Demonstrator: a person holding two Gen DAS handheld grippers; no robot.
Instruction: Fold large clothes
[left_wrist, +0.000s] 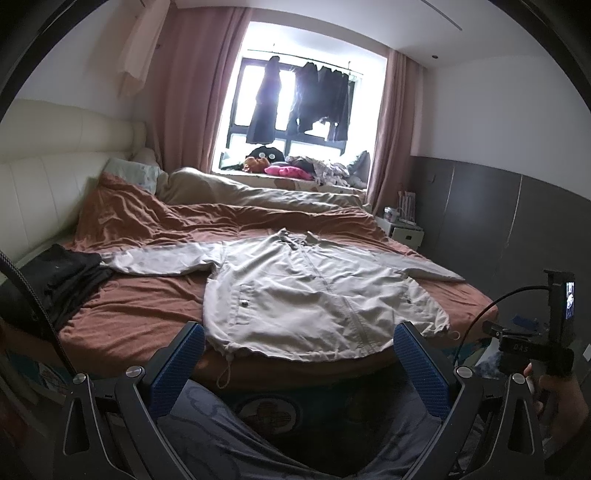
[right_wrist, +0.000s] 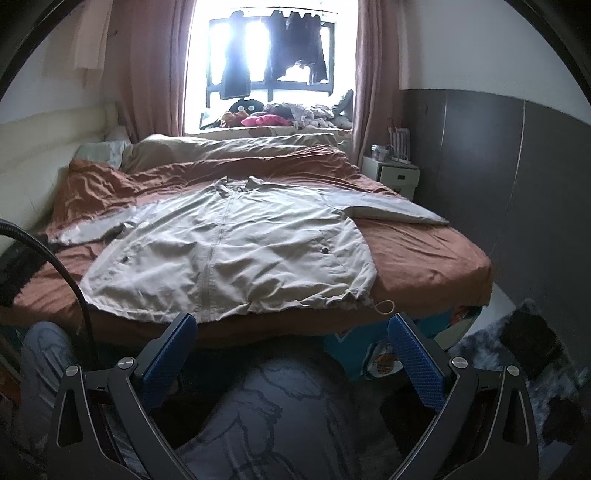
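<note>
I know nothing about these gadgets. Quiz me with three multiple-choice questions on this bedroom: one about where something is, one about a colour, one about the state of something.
1. Where does the pile of dark clothes lie?
A. on the bed, by the jacket's left sleeve
B. on the nightstand
C. on the floor

2. What colour is the bedsheet?
A. white
B. rust brown
C. green

3. How is the jacket?
A. folded in half
B. hanging up
C. spread flat, sleeves out

Answers:
1 A: the dark clothes sit on the bed near that sleeve end.
2 B: the bedsheet is rust brown.
3 C: the jacket lies flat, unfolded; the left gripper and right gripper are open, short of it.
</note>
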